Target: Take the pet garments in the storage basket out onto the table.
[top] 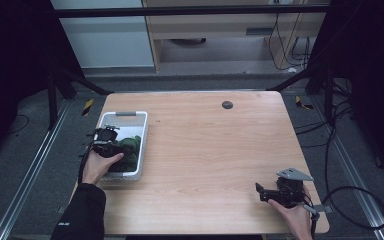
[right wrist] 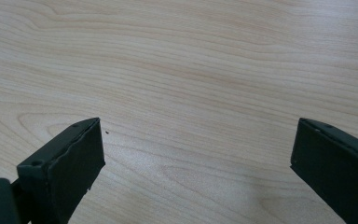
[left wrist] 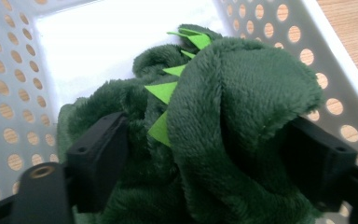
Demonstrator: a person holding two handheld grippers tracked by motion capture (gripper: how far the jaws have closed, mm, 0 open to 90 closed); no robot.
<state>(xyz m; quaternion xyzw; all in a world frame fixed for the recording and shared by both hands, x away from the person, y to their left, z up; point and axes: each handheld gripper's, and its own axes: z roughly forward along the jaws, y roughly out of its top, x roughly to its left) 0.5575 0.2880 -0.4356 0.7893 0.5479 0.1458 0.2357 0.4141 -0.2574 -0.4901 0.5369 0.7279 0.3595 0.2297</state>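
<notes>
Wood grain runs under the right gripper (right wrist: 196,154) in its own view, where the two black jaws stand wide apart over the bare table (right wrist: 191,70) with nothing between them. From above, that right gripper (top: 261,192) sits near the table's near right corner, held by the person's right hand (top: 294,214), its grey three-cornered plate on top and a cable trailing off toward the table edge. Across at the near left, a dark sleeve (top: 82,212) leads up to the left hand (top: 98,167), which holds the left gripper (top: 122,156) down inside a white perforated basket (top: 125,117) standing at the table's left edge. In the left gripper view, the left gripper (left wrist: 205,149) has a jaw on either side of a dark green plush toy (left wrist: 242,107) with bright green felt spikes (left wrist: 163,91); the fabric bulges up between them and appears to be pinched, though the contact itself is partly hidden by the pile. The toy lies within the basket (left wrist: 9,88), whose pale floor shows beyond it. Farther off, a small dark round disc (top: 227,104) sits on the table near its far edge, well apart from both grippers.
</notes>
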